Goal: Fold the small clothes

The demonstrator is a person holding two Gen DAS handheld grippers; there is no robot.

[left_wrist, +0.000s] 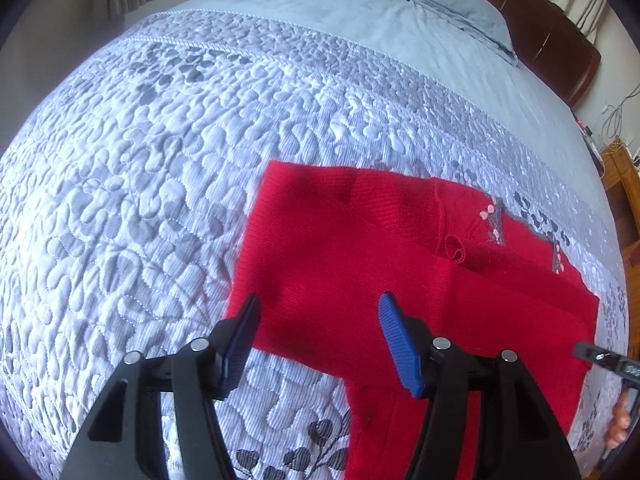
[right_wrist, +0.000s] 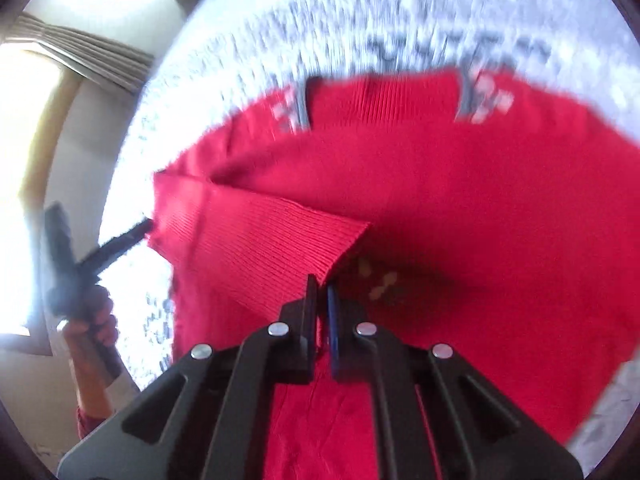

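One quilted bed (left_wrist: 160, 160), brown headboard (left_wrist: 540, 28); left tongs (left_wrist: 316, 344) apart, right tongs (right_wrist: 322, 292) clamped on red sweater (right_wrist: 460, 208)

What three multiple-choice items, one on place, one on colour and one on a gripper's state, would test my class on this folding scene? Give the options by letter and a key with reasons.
1. Where does the sweater lie?
A. on a wooden floor
B. on a quilted bedspread
C. in a basket

2. What colour is the sweater?
A. red
B. green
C. white

3. How does the left gripper stand?
A. shut on a sleeve
B. shut on nothing
C. open above the sweater

Key: B, grey-patterned quilting surrounds the garment; A, the knit is plainly red in both views; C, its blue-padded fingers stand wide apart with nothing between them, while the right gripper pinches the ribbed sleeve cuff.
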